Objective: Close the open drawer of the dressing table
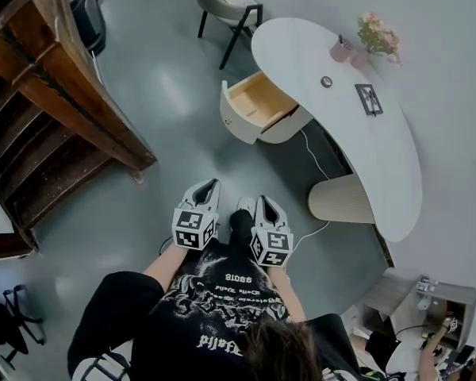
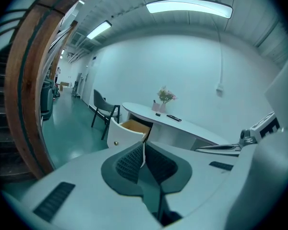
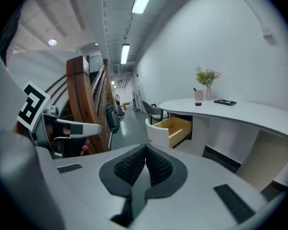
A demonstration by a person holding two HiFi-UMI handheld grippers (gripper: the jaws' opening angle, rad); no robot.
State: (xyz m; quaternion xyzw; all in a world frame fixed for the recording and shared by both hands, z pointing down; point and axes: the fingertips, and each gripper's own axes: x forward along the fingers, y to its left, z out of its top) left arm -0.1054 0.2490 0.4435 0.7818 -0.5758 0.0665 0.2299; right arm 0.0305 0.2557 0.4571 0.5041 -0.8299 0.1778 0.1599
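Now, L hand-held gripper (image 1: pixel 210 186) & R hand-held gripper (image 1: pixel 263 202) closed, empty; shirt print (image 1: pixel 222 300) illegible.

We see a room with a glossy grey floor (image 1: pixel 166 78) and a plain white wall (image 1: pixel 444 46). A dark wooden staircase (image 1: pixel 71 94) rises at the left. A grey chair (image 1: pixel 230 5) with black legs stands near one end of a curved white dressing table (image 1: pixel 381 157) along the wall. Long strip lights (image 2: pixel 188 6) glow overhead.

1. The right gripper (image 3: pixel 146 150) has its jaws pressed together, nothing between them.
2. Farther off, the drawer (image 3: pixel 175 128) stands pulled out of the dressing table (image 3: pixel 240 113).
3. The left gripper (image 3: pixel 67 128) shows at the left.
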